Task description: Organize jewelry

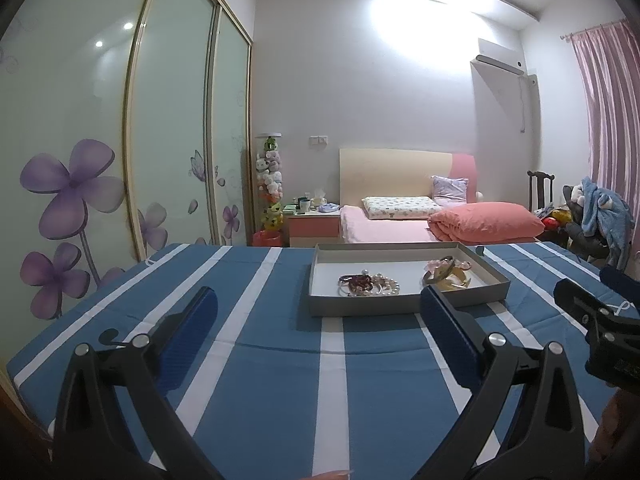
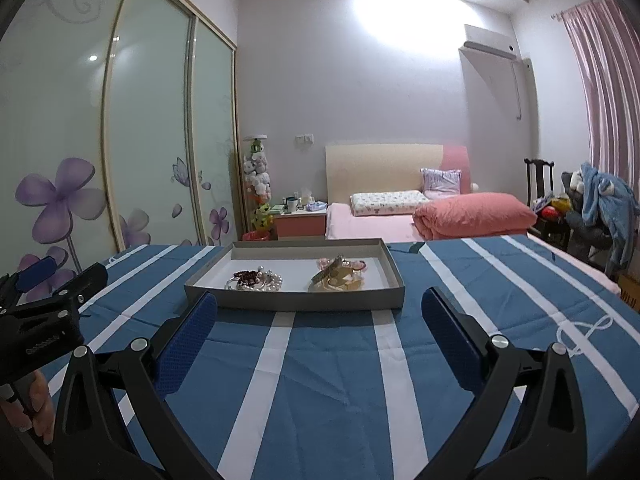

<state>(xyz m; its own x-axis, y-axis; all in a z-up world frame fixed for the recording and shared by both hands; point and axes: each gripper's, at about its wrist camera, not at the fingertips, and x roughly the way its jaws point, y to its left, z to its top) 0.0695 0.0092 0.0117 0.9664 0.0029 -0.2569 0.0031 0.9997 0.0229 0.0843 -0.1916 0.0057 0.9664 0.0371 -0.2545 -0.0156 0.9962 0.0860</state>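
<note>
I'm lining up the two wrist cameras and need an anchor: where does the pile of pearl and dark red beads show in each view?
Left wrist: the pearl and dark red bead pile lies right of centre, in the left half of the grey tray.
Right wrist: the same pile lies left of centre, again in the tray's left half.
Shared landmark: the gold and pink pile to its right.

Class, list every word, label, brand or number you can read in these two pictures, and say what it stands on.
None can be read.
Left gripper body: embossed marking, too blurred.
Right gripper body: faint label, too blurred.
Cardboard box at the right edge: dark print, cut off and unreadable.
</note>
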